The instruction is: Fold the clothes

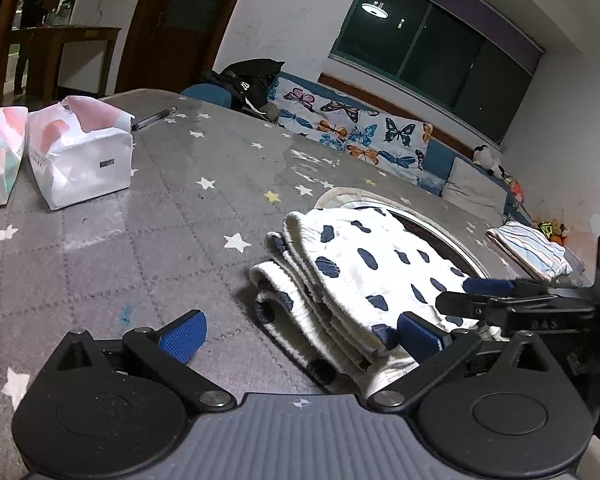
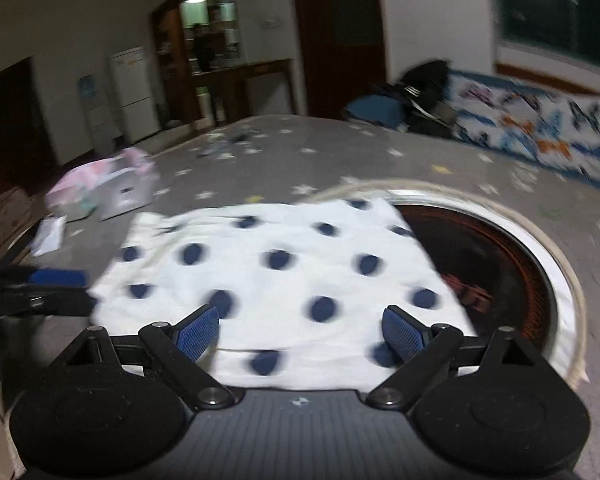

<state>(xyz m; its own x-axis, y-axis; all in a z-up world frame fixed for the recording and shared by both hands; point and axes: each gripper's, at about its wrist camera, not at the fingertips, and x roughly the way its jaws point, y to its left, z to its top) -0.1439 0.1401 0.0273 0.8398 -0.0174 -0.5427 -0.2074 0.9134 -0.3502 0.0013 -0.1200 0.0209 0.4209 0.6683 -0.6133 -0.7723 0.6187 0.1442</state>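
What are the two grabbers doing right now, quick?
Left gripper: open, holding nothing, beside the folded spotted cloth.
Right gripper: open, holding nothing, over the same cloth.

- Setting: a lived-in home, a main room at night.
- Butterfly-print sofa cover (image 1: pixel 356 128) along the wall under a dark window (image 1: pixel 432 44).
- Plush toys (image 1: pixel 488 160) at the sofa's far end.
- White refrigerator (image 2: pixel 134 94) beside a wooden doorway (image 2: pixel 336 36).
- Star-patterned grey table cover (image 1: pixel 172 208) carrying tissue packs (image 1: pixel 80 152).
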